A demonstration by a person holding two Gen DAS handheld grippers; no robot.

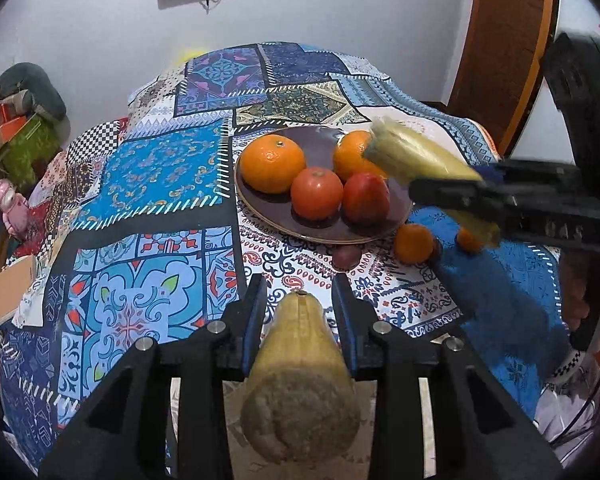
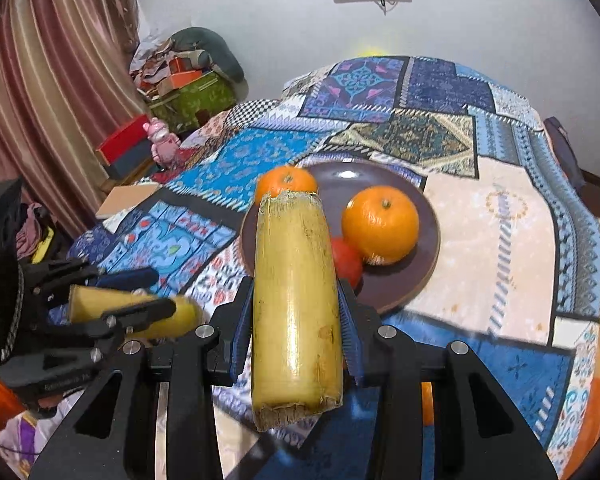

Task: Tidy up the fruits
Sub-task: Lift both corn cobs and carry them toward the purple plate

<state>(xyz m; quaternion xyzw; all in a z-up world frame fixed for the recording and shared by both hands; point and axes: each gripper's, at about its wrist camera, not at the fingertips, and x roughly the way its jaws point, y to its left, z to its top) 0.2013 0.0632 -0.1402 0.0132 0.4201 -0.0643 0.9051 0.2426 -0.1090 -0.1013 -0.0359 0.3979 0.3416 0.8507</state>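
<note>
- The patchwork cloth (image 1: 148,168) covers the whole table, and the brown plate (image 1: 328,142) sits on it; everything else I place from that plate.
- On the plate lie two oranges, a tomato and a reddish fruit, touching one another. A small orange (image 1: 413,243) and a dark round fruit (image 1: 345,258) rest on the cloth just beside its near rim.
- The right gripper (image 2: 296,322) is clamped narrow across a yellow cut stalk (image 2: 296,304), possibly sugarcane, whose long axis points straight at the plate and whose far end hangs over the near rim.
- The left gripper (image 1: 300,312) pinches a second stalk piece (image 1: 300,364) the same way, lengthwise toward the plate but well short of it.
- Both tongs tilt downward; the right is nearer, so I'd judge it places first.
</note>
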